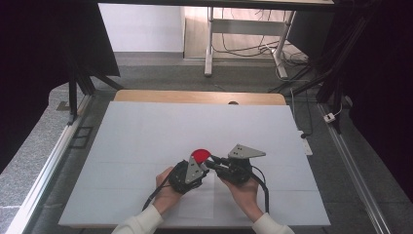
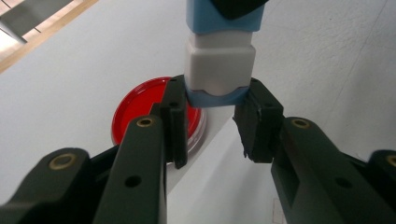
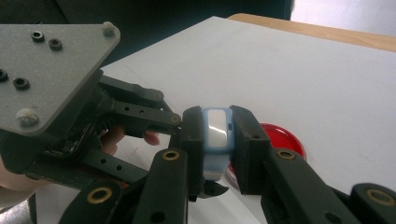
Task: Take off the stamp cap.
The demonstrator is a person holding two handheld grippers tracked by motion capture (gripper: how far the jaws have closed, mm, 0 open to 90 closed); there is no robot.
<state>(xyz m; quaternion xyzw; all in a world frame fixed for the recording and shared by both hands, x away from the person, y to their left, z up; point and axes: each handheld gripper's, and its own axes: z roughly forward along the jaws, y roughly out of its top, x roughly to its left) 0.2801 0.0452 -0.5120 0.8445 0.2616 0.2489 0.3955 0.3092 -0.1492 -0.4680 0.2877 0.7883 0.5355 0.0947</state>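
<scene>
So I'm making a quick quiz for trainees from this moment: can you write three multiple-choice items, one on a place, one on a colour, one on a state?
1. Where does the red dish lie?
A. on the white table just beyond the grippers
B. on the floor
C. on top of the block

2. What colours is the small block between the grippers?
A. green and black
B. light blue and white
C. yellow

3. How does the right gripper stand?
A. wide open over the dish
B. lying loose on the table
C. shut on the block

Key: 1 A, the high view shows the dish on the table past the jaws. 2 B, both gripper views show blue and white. 3 C, its jaws press both sides; the left gripper brackets the block's other end.
</scene>
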